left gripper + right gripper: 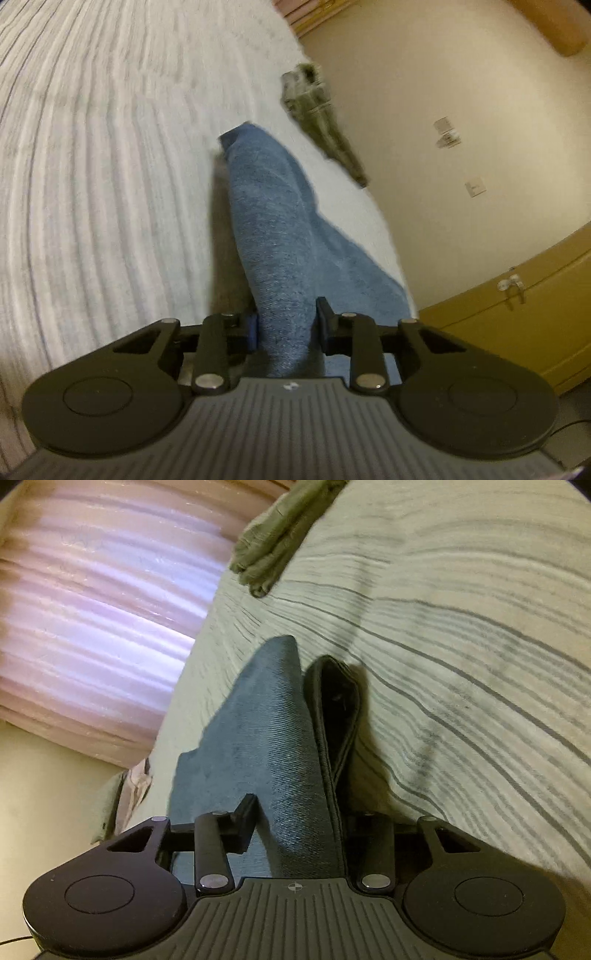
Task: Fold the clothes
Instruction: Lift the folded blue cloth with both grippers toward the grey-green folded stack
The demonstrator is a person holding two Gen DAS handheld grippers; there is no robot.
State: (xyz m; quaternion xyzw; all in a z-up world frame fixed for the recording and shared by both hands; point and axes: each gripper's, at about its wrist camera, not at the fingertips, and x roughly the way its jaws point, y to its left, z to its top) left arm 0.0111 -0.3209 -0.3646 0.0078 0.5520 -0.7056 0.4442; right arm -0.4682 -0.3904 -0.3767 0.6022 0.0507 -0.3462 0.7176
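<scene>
While both of our grippers pinch the blue garment (273,229), it hangs stretched over the striped bed (92,184). The left gripper (286,325) has its jaws closed narrowly on one bunched edge; the right gripper (295,812) clamps another, a dark hem trailing at two o'clock. An olive garment (317,118) lies at one o'clock near the bed's edge. We judge the thick bunch could slip from either grip, letting cloth sag and crease unevenly.
</scene>
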